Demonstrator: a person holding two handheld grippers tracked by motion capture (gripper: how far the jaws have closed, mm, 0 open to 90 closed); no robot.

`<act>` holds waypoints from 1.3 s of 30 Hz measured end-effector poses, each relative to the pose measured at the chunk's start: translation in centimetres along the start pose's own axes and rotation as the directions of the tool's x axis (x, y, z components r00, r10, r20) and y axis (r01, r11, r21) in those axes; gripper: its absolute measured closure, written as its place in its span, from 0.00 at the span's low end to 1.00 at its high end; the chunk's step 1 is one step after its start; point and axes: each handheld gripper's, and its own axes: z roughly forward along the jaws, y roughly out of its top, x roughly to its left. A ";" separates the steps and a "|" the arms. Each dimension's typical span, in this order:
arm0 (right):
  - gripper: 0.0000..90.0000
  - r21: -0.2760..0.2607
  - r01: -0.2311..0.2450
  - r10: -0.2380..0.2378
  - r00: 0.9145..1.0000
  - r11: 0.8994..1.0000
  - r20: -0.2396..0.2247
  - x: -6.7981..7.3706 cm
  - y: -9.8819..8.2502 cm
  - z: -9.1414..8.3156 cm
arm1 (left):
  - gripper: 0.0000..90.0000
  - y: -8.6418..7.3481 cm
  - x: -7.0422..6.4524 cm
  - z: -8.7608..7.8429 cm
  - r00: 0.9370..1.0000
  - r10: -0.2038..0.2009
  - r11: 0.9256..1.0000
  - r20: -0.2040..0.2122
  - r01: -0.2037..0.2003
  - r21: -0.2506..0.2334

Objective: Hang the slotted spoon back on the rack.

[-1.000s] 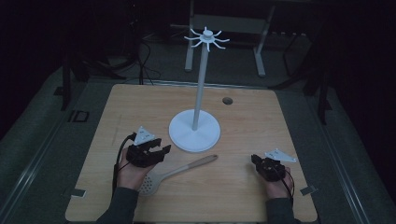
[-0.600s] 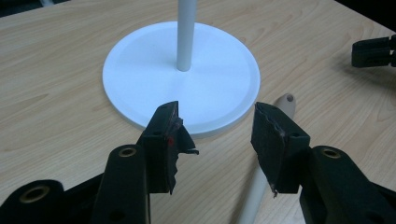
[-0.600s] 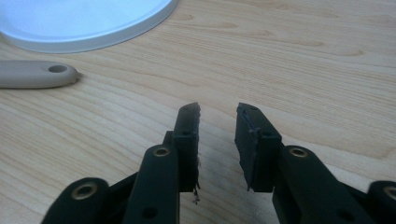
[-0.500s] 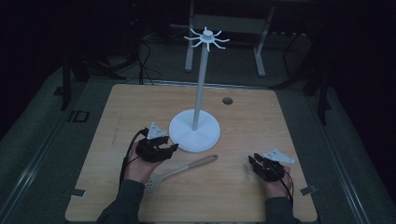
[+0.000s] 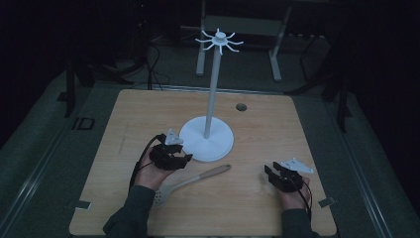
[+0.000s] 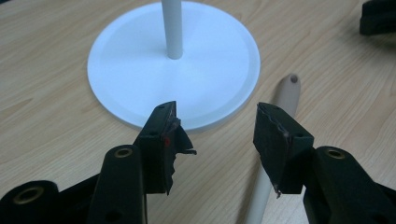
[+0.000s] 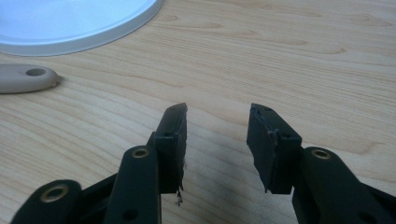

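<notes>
A beige slotted spatula [image 5: 190,182] lies flat on the wooden table in the lower centre of the high view. Its perforated head points to the lower left and its handle runs up to the right. The handle end has a small hanging hole and lies just below the stand's round white base [image 5: 218,145].

Each hand carries a black two-jaw tool. The left tool [image 5: 184,159] wears a pale grey three-cornered plate on top, and a black cable loops from it past the wrist. The right tool [image 5: 268,173] bears a like plate and cable. Up close, the jaws are matte black bars with brass-ringed holes, tipped with ragged black pads [image 6: 171,135]; the left one shows a small red speck. Dark sleeves [image 5: 130,215] cover both forearms.
</notes>
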 end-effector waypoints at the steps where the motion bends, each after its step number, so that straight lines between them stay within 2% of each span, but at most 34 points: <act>1: 0.63 0.000 -0.001 0.001 1.000 1.000 0.000 0.0 0.0 0.0 | 0.56 0.1 0.0 0.1 1.000 0.007 1.000 0.001 -0.007 0.014; 9: 0.63 -0.003 -0.008 0.008 1.000 1.000 0.003 -0.2 0.0 -0.1 | 0.56 0.8 -0.6 1.1 0.997 0.063 0.995 0.033 -0.065 0.079; 12: 0.63 -0.002 -0.007 0.007 1.000 1.000 0.005 -0.2 0.0 -0.1 | 0.56 0.9 -0.8 1.5 0.995 0.091 0.990 0.042 -0.095 0.105; 15: 0.63 -0.003 -0.006 0.006 1.000 1.000 0.006 -0.2 0.0 -0.1 | 0.56 1.0 -0.9 1.8 0.994 0.097 0.988 0.047 -0.102 0.119; 19: 0.63 -0.001 -0.007 0.007 1.000 1.000 0.006 -0.3 0.0 -0.1 | 0.56 1.2 -1.0 2.3 0.991 0.119 0.980 0.056 -0.126 0.154; 28: 0.63 0.003 0.004 -0.004 1.000 1.000 0.010 -0.1 0.0 -0.1 | 0.56 1.5 -1.4 3.1 0.988 0.136 0.971 0.069 -0.147 0.189; 34: 0.63 0.005 0.006 -0.006 1.000 1.000 0.011 -0.1 0.0 -0.1 | 0.56 1.5 -1.4 3.7 0.986 0.137 0.966 0.095 -0.154 0.209; 39: 0.63 0.006 0.008 -0.008 1.000 1.000 0.013 -0.1 0.0 0.0 | 0.57 1.5 -1.4 4.2 0.983 0.143 0.957 0.112 -0.167 0.238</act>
